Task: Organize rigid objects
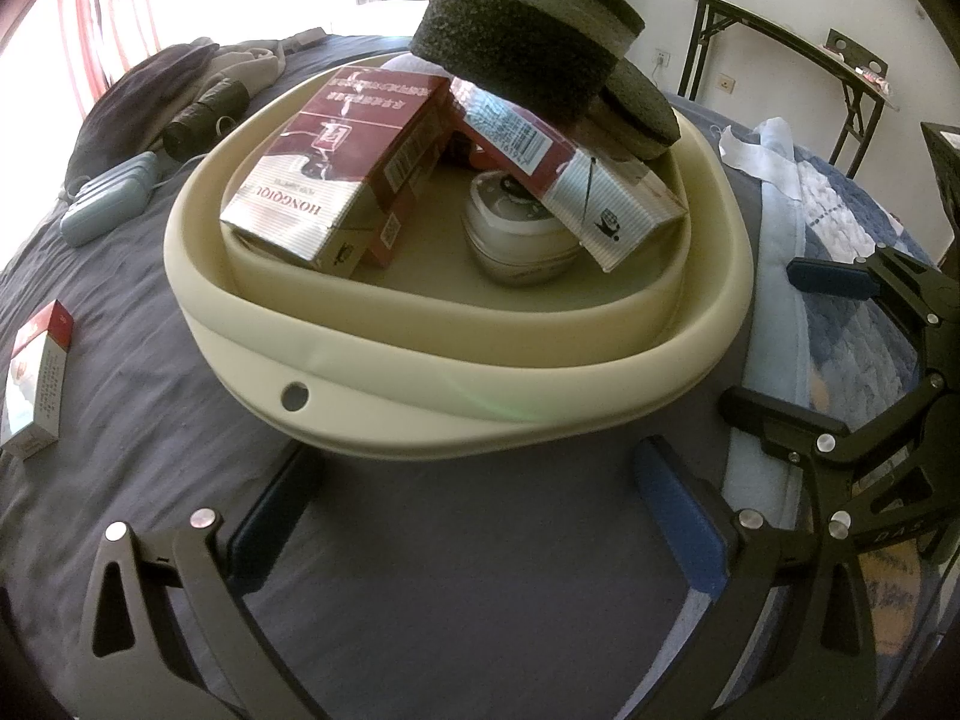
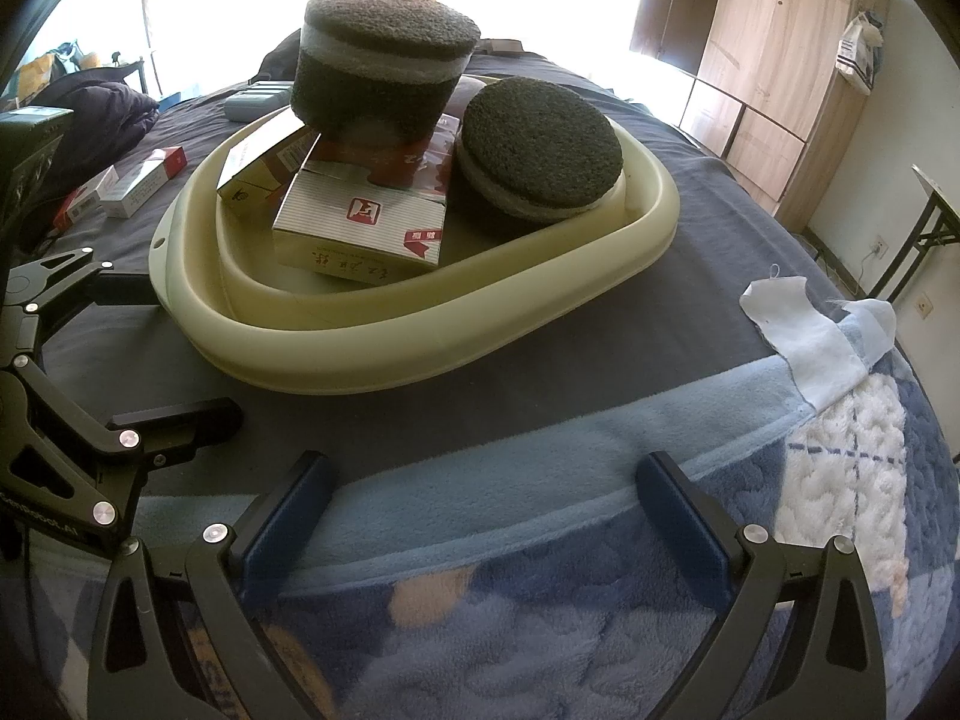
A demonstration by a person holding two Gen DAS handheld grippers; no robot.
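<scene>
**Both grippers held spread and empty before the loaded basin**

Both tools are being held low over the bed with nothing between their fingers. The left gripper (image 1: 480, 516) is being kept wide apart above the dark grey sheet (image 1: 150, 312), and the right gripper (image 2: 492, 516) is likewise being held spread over the blue fleece blanket (image 2: 540, 600). Just ahead of both, the cream basin (image 1: 420, 396) is being rested on the sheet. Inside it, red-and-white cartons (image 1: 336, 180) are being propped at angles against each other, with a small round white jar (image 1: 516, 234) lying beneath them. A thick dark foam disc (image 1: 528, 42) is being carried on top of the cartons, and a thinner foam disc (image 2: 540, 144) is being leaned against the basin's far wall. Left of the basin, well apart, another red-and-white pack (image 1: 36, 378) is being left on the sheet, with a pale blue case (image 1: 108, 198) farther back.
</scene>
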